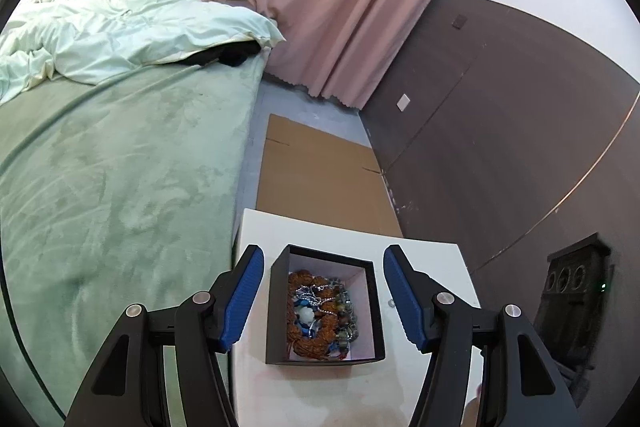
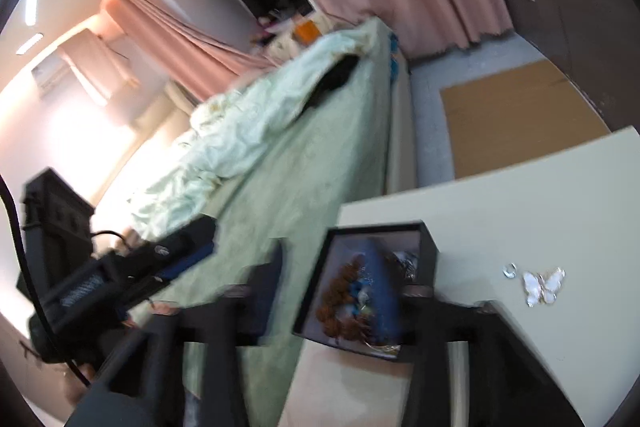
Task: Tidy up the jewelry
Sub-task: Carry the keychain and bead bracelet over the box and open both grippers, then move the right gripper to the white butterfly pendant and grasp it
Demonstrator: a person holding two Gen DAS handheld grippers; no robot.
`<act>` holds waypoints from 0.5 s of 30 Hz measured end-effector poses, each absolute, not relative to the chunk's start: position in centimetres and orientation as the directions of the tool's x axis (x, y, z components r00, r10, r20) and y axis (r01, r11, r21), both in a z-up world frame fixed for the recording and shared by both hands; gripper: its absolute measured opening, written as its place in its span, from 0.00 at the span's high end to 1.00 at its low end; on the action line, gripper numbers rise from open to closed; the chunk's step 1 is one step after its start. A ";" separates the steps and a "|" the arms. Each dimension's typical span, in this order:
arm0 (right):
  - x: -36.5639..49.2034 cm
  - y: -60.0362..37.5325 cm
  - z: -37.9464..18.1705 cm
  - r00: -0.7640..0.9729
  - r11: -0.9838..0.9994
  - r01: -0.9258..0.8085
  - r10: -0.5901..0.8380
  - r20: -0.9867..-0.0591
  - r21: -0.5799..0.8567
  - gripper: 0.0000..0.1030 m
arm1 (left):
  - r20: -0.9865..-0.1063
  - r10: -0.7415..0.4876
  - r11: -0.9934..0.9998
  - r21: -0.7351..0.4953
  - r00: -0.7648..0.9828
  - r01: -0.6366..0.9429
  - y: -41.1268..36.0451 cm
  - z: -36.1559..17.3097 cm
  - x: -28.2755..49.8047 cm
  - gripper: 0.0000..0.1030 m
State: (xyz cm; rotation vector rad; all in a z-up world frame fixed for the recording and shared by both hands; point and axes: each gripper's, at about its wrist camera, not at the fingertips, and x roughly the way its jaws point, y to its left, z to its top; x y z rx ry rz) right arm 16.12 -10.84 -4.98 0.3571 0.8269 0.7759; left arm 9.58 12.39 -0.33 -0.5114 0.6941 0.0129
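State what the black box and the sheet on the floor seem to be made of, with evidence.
Black box: probably rigid matte card; thin straight walls, pale paper-like lining. Floor sheet: corrugated cardboard, apparently; dull brown with fold creases.

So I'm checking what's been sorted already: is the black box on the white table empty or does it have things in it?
It has things in it. The lidless black box holds a tangle of brown beads, silver chain and darker beads.

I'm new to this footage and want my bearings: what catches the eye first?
An open black box heaped with beaded jewelry sits on the white table, framed between the left tool's open blue fingers. A pale butterfly ornament lies loose on the table right of the box.
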 end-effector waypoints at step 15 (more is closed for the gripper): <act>16.6 -18.9 -4.5 0.486 0.714 -0.343 0.691 -0.535 0.610 0.47 | -0.629 -0.192 0.902 -0.415 0.754 -0.116 9.0 -0.6 9.9 0.38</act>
